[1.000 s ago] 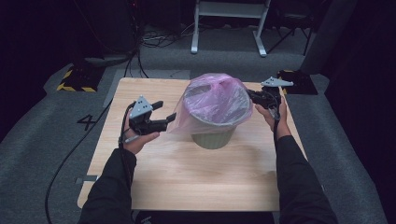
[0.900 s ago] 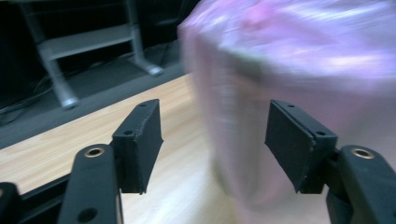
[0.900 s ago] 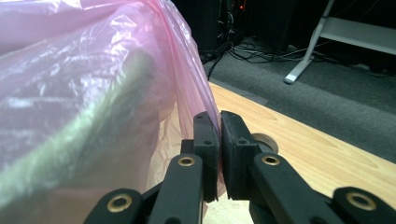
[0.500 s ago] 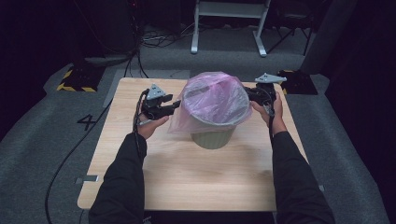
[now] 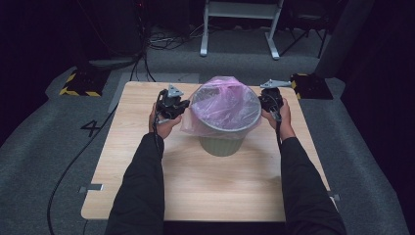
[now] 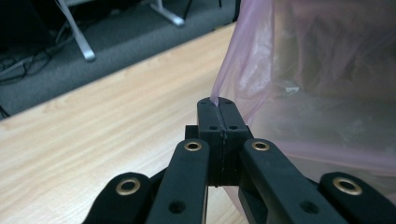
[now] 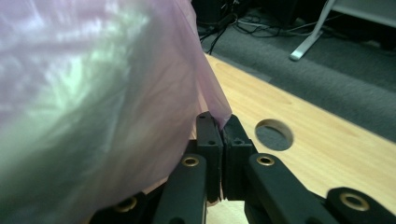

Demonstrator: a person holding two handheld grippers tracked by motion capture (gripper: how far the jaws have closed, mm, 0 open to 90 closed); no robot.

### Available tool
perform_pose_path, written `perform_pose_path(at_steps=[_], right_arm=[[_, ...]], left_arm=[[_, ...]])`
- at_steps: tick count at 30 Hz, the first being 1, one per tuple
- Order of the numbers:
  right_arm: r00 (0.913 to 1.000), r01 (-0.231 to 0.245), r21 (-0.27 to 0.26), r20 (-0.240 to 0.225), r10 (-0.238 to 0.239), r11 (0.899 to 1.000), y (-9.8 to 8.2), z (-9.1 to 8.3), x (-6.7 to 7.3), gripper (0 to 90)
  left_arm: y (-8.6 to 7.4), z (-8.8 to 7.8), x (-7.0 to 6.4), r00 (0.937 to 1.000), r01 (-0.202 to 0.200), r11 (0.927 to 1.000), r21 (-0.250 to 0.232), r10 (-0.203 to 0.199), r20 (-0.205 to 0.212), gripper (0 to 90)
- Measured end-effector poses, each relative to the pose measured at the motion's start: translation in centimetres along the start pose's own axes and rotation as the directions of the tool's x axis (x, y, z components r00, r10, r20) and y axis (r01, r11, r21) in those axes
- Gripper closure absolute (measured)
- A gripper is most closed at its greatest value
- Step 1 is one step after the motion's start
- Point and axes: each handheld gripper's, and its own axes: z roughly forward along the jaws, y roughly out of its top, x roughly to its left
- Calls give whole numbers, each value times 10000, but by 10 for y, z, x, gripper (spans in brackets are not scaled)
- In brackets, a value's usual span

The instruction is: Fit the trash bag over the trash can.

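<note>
Sitting in the middle of the wooden table [image 5: 147, 196] is a grey bin [image 5: 222, 142] with a pink plastic bag [image 5: 222, 103] puffed up over its top. The left gripper [image 5: 182, 108] has just been closing, and its jaws now pinch the bag's thin edge on the left side. The right gripper [image 5: 264, 103] pinches the bag's edge on the other side, jaws pressed together on it.

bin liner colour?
Translucent pink. The bin liner drapes over a grey-green bin; the colour shows best in the high view.
</note>
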Motion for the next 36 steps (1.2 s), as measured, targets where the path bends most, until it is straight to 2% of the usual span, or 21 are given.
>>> perform_pose_path(at_steps=[3,7,9,11,12,13,14,17,20,26,27,28,29,30,31,32,34,36], right_arm=[[9989,-274,120,-384,278,9996,-4,6,1,886],[9980,-285,440,-549,309,9986,-6,10,2,886],[9976,-314,640,-603,353,9975,-7,12,2,886],[9976,-309,733,-603,354,9968,-9,13,2,886],[9973,-332,855,-623,386,9958,-11,14,2,886],[9961,-464,840,-707,524,9954,-12,15,1,886],[9949,-576,802,-780,638,9951,-14,14,0,885],[9970,-442,874,-594,495,9952,-17,12,-2,879],[9964,-450,608,-695,492,9971,-22,6,-4,877],[9955,-490,249,-801,508,9985,-35,-7,-7,871],[9958,-469,219,-782,485,9987,-36,-9,-8,865],[9957,-482,124,-780,490,9988,-38,-12,-8,837],[9956,-459,12,-813,459,9989,-39,-14,-9,820],[9956,-457,-116,-827,446,9989,-40,-17,-10,794],[9963,-436,-205,-750,420,9988,-40,-20,-10,760],[9968,-459,-362,-665,434,9983,-40,-25,-11,710],[9971,-508,-657,-593,470,9965,-41,-36,-14,624],[9981,-367,-827,-525,325,9959,-40,-46,-16,581]], left_arm=[[-1,9,-2,9996,141,9993,355,-150,257,899],[-1,20,-4,9989,252,9949,982,-290,381,899],[-2,23,-5,9980,332,9930,1133,-390,489,899],[-4,27,-6,9984,276,9892,1443,-343,440,899],[-5,29,-6,9987,232,9884,1499,-297,407,899],[-8,29,-6,9981,362,9882,1491,-432,436,899],[-10,29,-5,9980,363,9888,1445,-435,469,899],[-16,26,-5,9976,451,9916,1216,-510,463,898],[-22,22,-4,9962,549,9927,1075,-617,618,898],[-36,10,-4,9963,483,9953,842,-540,672,896],[-38,6,-3,9965,607,9960,650,-642,541,877],[-38,3,-2,9964,668,9963,542,-694,483,794],[-39,-3,-1,9956,657,9975,272,-674,658,778],[-39,-7,-2,9955,607,9981,46,-609,730,754],[-39,-15,-3,9970,466,9986,-261,-449,633,723],[-39,-24,-4,9969,296,9983,-500,-258,749,648],[-39,-37,-5,9961,147,9966,-814,-75,879,590],[-40,-49,-8,9951,3,9942,-1079,104,980,506]])
